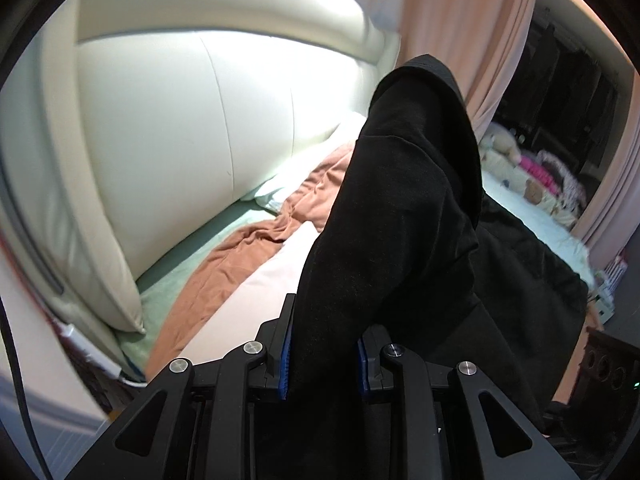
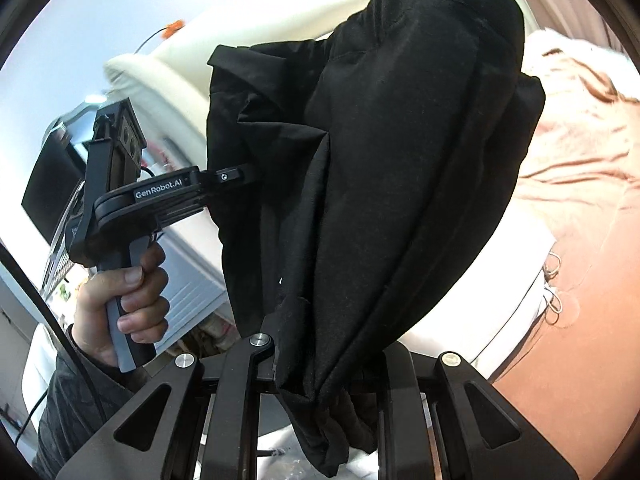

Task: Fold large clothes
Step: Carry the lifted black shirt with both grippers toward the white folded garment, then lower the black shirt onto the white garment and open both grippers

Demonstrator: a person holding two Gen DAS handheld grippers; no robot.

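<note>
Black soft cloth garment hangs pinched in both the left gripper and, seemingly, the right gripper, above a peach quilted bedspread.

We count 1 black garment, 2 grippers, left and right, and 1 hand. On the bed we see 1 orange-brown blanket and 1 white pillow.

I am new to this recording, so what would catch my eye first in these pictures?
A large black cloth garment fills the centre of both views, clamped by the left gripper and the right gripper. Behind it lie a cream padded headboard and a rumpled orange-brown blanket.
</note>
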